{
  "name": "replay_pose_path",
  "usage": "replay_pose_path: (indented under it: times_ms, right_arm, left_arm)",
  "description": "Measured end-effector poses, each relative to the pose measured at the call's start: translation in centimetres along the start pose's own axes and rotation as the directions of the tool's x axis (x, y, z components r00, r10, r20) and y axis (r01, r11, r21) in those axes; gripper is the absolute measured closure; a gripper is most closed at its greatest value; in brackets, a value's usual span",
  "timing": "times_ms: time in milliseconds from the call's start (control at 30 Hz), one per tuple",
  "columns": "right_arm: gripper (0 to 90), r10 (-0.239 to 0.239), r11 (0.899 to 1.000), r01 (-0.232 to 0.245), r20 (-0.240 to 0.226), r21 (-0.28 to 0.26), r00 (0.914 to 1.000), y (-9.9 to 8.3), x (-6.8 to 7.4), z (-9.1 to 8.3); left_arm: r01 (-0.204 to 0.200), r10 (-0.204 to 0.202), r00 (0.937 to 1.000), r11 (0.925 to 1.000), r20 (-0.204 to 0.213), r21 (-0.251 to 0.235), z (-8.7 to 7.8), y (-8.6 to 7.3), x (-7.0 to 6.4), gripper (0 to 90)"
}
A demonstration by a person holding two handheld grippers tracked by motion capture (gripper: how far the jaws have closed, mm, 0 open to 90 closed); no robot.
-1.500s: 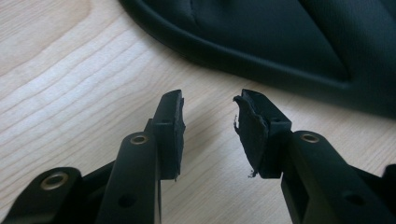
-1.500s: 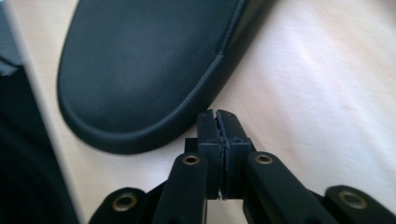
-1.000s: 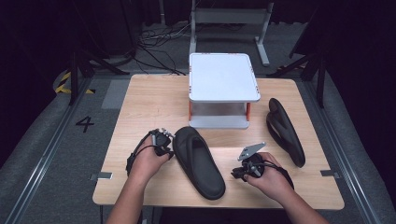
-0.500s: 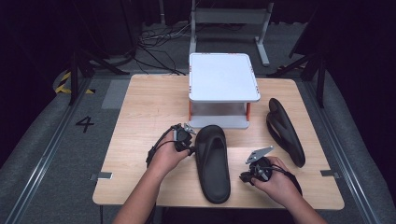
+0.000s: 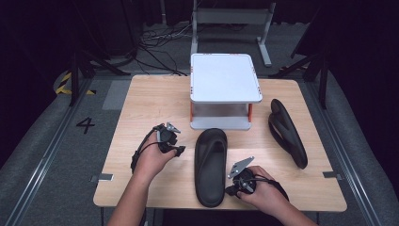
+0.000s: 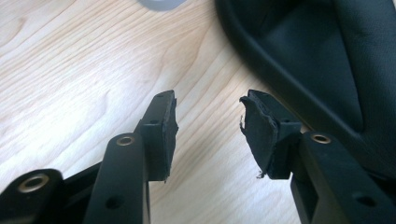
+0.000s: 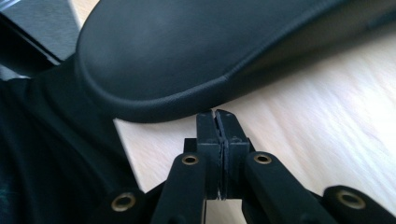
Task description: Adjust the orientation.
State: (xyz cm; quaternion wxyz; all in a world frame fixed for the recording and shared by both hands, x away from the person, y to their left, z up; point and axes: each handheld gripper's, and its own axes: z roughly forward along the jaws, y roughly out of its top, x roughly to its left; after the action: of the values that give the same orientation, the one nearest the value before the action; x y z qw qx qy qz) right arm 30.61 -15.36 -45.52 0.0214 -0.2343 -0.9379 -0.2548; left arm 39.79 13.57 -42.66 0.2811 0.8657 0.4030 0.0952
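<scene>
Currently, two forearms are extended from the near edge over the wooden surface (image 5: 141, 99), each hand wrapped around a hand-held gripper. The left hand (image 5: 151, 159) is held to the left of the middle sandal, and the left hand-held gripper (image 5: 180, 149) is pointed toward that sandal's left side; in the left gripper view its jaws are spread wide over bare wood, nothing is held between them, and the worn pads (image 6: 254, 128) are seen just beside the sandal's dark rim. The right hand (image 5: 263, 188) is rested low near the front edge, and the right hand-held gripper (image 5: 232, 189) is aimed leftward at the heel end of the same sandal; in the right gripper view its jaws are pressed fully together with nothing between them, and their tips are placed just beside the rounded heel, though contact cannot be judged. Two black sandals are counted: one sandal (image 5: 210, 162) is laid lengthwise at the middle front of the surface, its toe end just in front of the stand, and a second sandal (image 5: 287, 132) is laid well apart near the right edge, tilted on its side. One white two-tier stand (image 5: 225, 77) with orange posts is set at the back centre. A number four (image 5: 85, 125) is marked on the floor to the left.
</scene>
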Motion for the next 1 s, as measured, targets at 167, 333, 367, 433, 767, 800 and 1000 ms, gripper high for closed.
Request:
replay_pose_path:
  times_ms: [167, 333, 367, 433, 767, 800, 1000]
  right_arm:
    - [83.0, 0.020, 1.000, -0.020, 0.021, 0.005, 0.9996, 0.0, -0.9, -1.4]
    - [69.5, 0.092, 0.992, -0.082, 0.105, -0.100, 0.9902, -0.9, -3.5, -4.9]
    - [63.9, 0.118, 0.986, -0.101, 0.128, -0.135, 0.9848, -1.2, -4.1, -5.9]
    - [55.4, 0.138, 0.978, -0.108, 0.162, -0.180, 0.9770, -1.8, -4.9, -7.1]
    - [42.4, 0.311, 0.901, -0.174, 0.313, -0.398, 0.8974, -4.6, -8.7, -12.9]
    - [42.3, 0.337, 0.887, -0.185, 0.317, -0.424, 0.8868, -4.9, -9.2, -13.6]
    - [42.2, 0.414, 0.845, -0.220, 0.337, -0.488, 0.8457, -6.2, -11.4, -15.4]
  left_arm:
    - [0.013, -0.013, 0.9999, 0.9999, 0.002, -0.006, -0.5, -0.2, 0.1, 50.3]
    - [0.012, -0.012, 0.9999, 0.9999, 0.009, -0.006, -0.7, 0.0, 0.0, 46.1]
    - [0.009, -0.009, 0.9999, 1.0000, 0.011, 0.000, -0.7, 0.1, -0.1, 45.1]
    - [0.010, -0.010, 0.9999, 0.9999, 0.013, 0.008, -0.6, 0.2, -0.3, 44.1]
    - [0.014, -0.015, 0.9998, 0.9994, 0.010, 0.032, -1.0, -0.5, -0.5, 39.8]
    - [0.019, -0.020, 0.9998, 0.9992, 0.007, 0.036, -1.1, -0.7, -0.4, 39.4]
    - [0.014, -0.014, 0.9999, 0.9989, -0.007, 0.044, -1.7, -1.8, -0.5, 37.1]
